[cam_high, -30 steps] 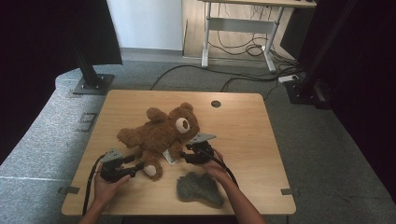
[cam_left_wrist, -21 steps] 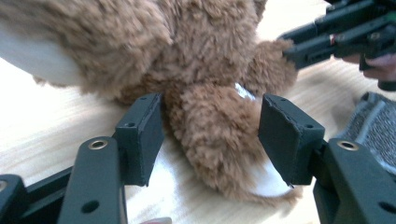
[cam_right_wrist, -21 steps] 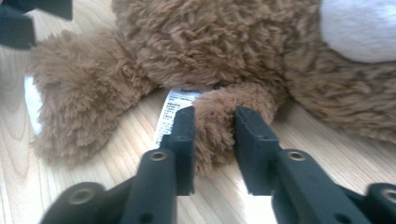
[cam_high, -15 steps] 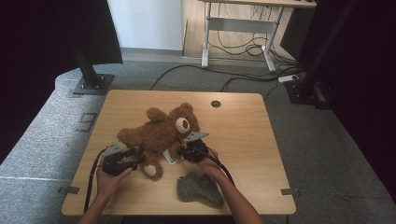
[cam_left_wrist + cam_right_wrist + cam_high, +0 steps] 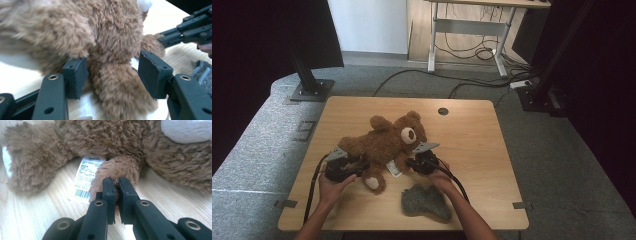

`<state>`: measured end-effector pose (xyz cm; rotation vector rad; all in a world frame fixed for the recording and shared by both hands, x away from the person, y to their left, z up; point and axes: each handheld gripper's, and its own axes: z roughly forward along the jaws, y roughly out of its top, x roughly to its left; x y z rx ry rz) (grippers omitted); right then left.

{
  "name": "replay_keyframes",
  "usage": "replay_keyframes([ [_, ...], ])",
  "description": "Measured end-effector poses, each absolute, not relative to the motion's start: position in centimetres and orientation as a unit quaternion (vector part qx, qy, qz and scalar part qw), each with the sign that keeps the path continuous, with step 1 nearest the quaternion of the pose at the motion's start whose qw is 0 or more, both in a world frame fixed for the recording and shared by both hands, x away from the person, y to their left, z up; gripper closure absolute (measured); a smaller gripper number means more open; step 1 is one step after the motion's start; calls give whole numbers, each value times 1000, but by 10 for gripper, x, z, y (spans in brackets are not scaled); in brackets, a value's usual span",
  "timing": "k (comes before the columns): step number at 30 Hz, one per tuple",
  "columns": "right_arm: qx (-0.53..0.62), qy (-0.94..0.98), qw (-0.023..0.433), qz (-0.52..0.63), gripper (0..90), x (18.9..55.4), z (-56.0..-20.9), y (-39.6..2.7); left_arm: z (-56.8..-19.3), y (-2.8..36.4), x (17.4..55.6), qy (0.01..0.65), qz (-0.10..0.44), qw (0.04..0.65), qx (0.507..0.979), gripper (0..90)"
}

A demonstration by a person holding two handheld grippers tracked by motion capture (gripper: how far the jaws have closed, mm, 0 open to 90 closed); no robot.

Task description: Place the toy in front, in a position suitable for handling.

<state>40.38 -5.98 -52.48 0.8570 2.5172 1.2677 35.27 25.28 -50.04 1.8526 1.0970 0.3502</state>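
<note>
- Wooden bench [image 5: 472, 150] carries the teddy bear [image 5: 384, 140], lying centre-left.
- Right gripper [image 5: 117, 185], jaws just closed, pinches its arm at the bear's 4 o'clock to pin it.
- Left gripper [image 5: 112, 75] gapes around the leg, loosely.

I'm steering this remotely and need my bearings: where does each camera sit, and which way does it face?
High view: above the table's near edge, looking forward and down; forearms, left gripper, right gripper.
Left gripper view: low, along open fingers either side of the teddy bear's leg.
Right gripper view: low, fingers pinching its arm beside the tag.
All show the bear.
</note>
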Motion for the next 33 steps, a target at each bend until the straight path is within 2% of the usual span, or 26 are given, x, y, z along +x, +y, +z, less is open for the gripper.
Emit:
replay_keyframes([
  [23, 255, 859, 74, 437, 851, 373, -528, -77, -501, 221, 386, 434, 113, 428, 785, 430],
  [33, 249, 860, 64, 441, 851, 371, -529, -77, -497, 210, 399, 430, 113, 420, 792, 435],
])
